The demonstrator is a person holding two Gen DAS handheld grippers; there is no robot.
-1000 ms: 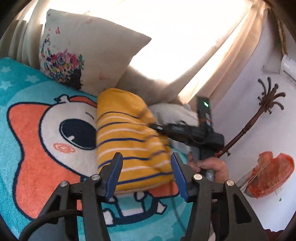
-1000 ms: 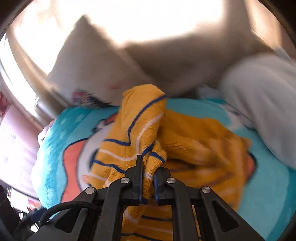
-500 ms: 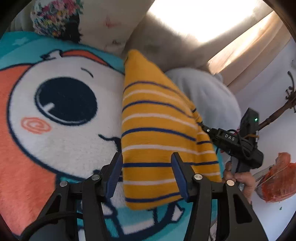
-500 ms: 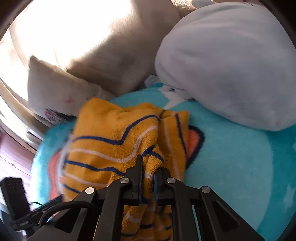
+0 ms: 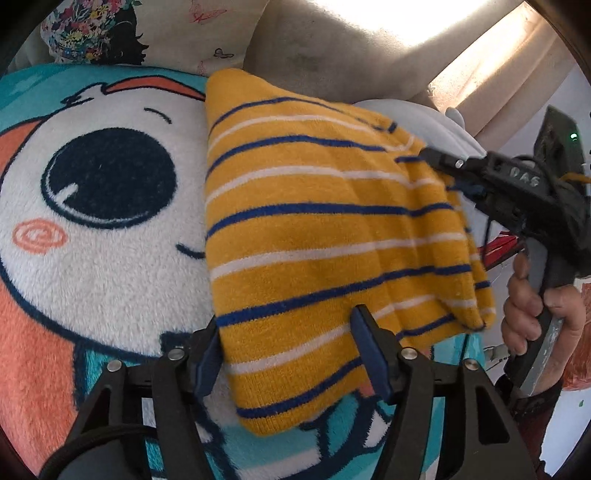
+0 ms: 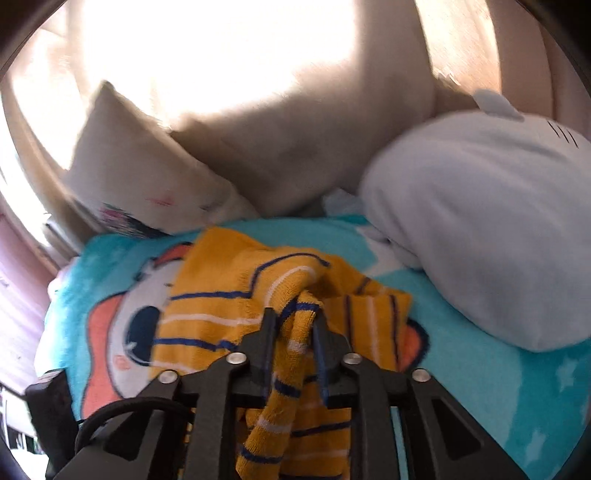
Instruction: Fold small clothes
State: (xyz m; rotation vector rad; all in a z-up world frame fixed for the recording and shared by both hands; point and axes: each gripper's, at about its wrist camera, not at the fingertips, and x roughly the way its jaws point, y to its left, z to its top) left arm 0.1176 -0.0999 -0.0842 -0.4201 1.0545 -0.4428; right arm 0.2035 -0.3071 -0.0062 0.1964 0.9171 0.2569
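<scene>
A yellow garment (image 5: 314,229) with blue and white stripes lies folded lengthwise on a cartoon fleece blanket (image 5: 92,280). My left gripper (image 5: 288,350) is low over the garment's near end. Its jaws are opening, with the near end between the blue pads, which do not press on it. My right gripper (image 5: 439,160) reaches in at the garment's far right edge, with a person's hand (image 5: 524,314) on its handle. In the right wrist view, the right gripper (image 6: 293,332) jaws are opening. A bunched fold of the garment (image 6: 207,306) stands loosely between them.
A pale grey plush cushion (image 6: 480,229) lies on the blanket (image 6: 480,369) just right of the garment. A cream pillow (image 5: 110,33) with a flower print leans at the back left. Sunlit curtains hang behind. The bed's edge and a red object (image 5: 580,350) are at the right.
The left gripper has dropped closer to the garment and its jaws have widened. The right gripper, shut on the fold in the earlier frames, has carried it across and its jaws have parted.
</scene>
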